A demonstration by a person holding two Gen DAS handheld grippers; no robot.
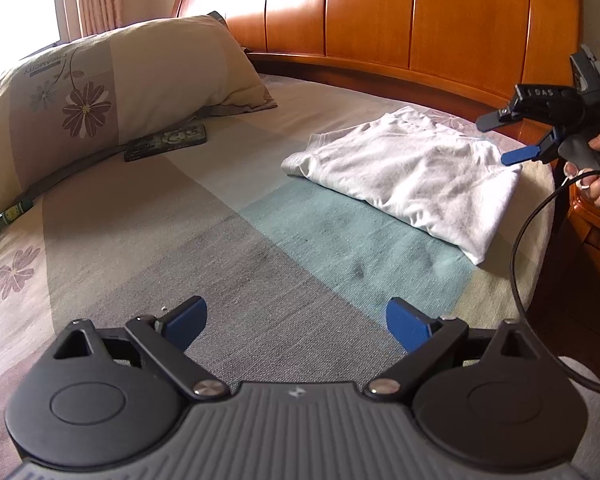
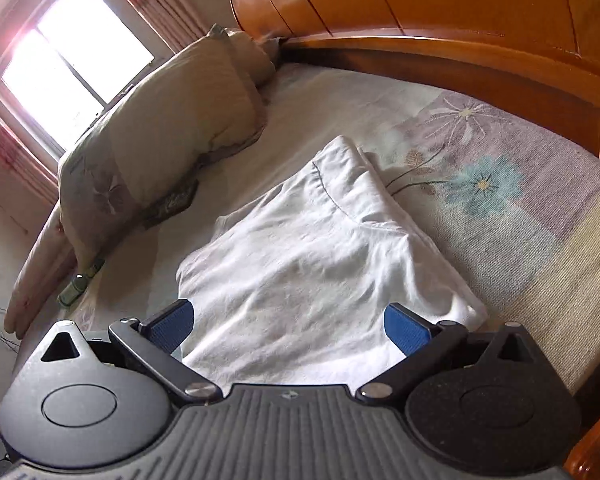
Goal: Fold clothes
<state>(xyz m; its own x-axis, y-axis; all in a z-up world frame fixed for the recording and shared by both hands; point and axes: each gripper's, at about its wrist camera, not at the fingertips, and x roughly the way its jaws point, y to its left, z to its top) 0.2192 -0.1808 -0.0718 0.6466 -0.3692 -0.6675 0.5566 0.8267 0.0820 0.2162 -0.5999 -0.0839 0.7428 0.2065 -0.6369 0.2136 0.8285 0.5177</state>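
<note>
Left wrist view: "CREAMCITY" pillow (image 1: 112, 92), folded white shirt (image 1: 412, 176), left gripper (image 1: 296, 324) and right gripper (image 1: 504, 140) both wide, empty.

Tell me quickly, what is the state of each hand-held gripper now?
Left hand-held gripper: open, holding nothing.
Right hand-held gripper: open, empty, above the folded white cotton garment.
</note>
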